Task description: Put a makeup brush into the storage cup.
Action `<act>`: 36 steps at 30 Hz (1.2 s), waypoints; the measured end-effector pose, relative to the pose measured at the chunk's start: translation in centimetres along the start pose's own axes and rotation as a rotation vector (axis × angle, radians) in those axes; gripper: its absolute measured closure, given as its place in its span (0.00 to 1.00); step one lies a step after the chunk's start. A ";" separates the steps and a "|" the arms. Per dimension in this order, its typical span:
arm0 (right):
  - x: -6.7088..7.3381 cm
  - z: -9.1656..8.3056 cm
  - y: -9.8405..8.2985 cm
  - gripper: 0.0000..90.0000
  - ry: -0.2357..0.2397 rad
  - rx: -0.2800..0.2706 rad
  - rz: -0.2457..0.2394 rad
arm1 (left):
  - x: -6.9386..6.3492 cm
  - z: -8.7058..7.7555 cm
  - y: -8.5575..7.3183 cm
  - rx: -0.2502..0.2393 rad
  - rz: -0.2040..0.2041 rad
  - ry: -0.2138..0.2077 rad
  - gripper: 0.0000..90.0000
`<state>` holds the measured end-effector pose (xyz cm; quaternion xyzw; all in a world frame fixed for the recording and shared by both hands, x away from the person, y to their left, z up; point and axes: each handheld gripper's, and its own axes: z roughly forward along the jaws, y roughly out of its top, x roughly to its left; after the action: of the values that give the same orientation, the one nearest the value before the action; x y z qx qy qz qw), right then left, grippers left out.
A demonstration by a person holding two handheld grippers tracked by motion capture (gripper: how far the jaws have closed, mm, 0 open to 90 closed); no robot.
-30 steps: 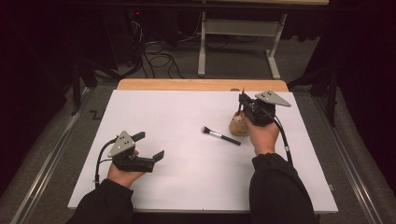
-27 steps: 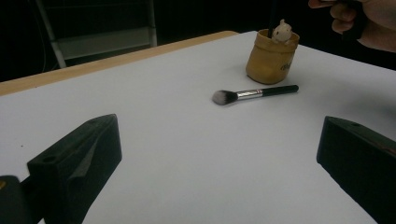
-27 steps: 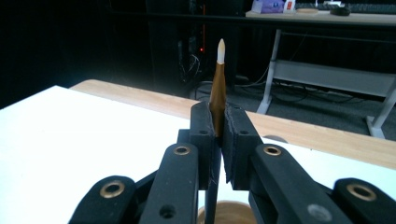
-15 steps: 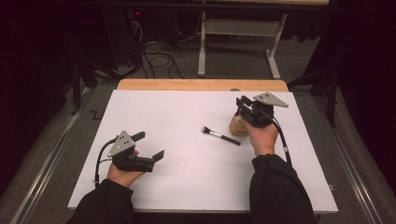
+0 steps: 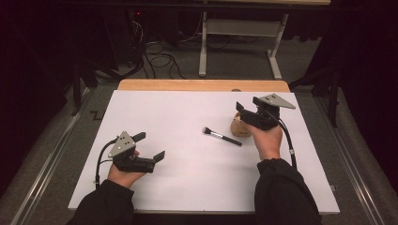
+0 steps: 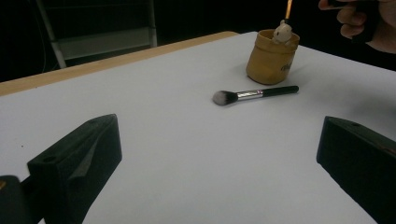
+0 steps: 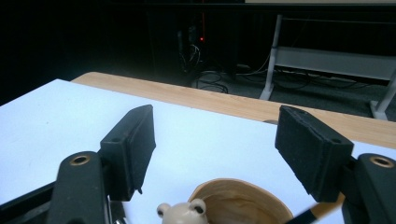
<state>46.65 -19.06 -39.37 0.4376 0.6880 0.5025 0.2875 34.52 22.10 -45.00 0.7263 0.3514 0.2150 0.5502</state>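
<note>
Brush (image 5: 222,137) lies flat at centre frame, bristles upper-left, handle lower-right, tip near cup (image 5: 240,126). Right gripper (image 5: 244,114) over cup, jaws spread, empty. Left gripper (image 5: 150,146) lower left, jaws spread, empty.

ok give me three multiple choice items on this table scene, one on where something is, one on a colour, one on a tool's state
1. Where does the makeup brush lie?
A. inside the cup
B. flat on the white table
C. in the left tool

2. What colour is the cup?
A. blue
B. tan-yellow
C. red

3. How is the right tool?
A. open above the cup
B. shut on the brush
C. lying on the table

Answers: 1 B, the high view shows it flat beside the cup. 2 B, the left gripper view shows its tan wall. 3 A, its jaws stand apart over the cup's rim.
</note>
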 end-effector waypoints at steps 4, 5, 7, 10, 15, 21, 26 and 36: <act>0.1 -0.7 -0.3 0.29 0.023 -0.014 -0.001 | 0.0 0.0 0.0 0.000 0.001 0.001 0.01; 0.1 -0.8 -0.4 0.28 0.029 -0.012 0.002 | 0.0 0.0 0.0 0.001 0.001 0.001 0.01; 0.0 -1.0 -0.7 0.25 0.033 -0.005 0.003 | 0.0 0.0 0.0 0.001 0.001 0.002 0.01; -0.1 -1.3 -1.0 0.22 0.036 0.005 0.005 | 0.0 0.0 0.0 0.000 0.000 0.003 0.01; -0.2 -1.8 -1.5 0.17 0.041 0.013 0.009 | 0.0 0.0 0.0 0.002 0.000 0.004 0.01; -0.2 -2.6 -2.2 0.14 0.055 0.020 0.010 | 0.1 0.0 0.0 0.002 -0.001 0.006 0.01; 0.0 -3.3 -2.7 0.12 0.065 0.021 -0.001 | 0.1 0.0 0.0 0.004 0.001 0.009 0.01; 0.6 -4.9 -3.7 0.06 0.078 0.014 -0.014 | 0.1 0.0 0.0 0.004 0.001 0.012 0.01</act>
<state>41.12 -21.12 -41.16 0.4148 0.7053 0.5123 0.2607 34.58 22.16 -45.05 0.7265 0.3546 0.2188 0.5465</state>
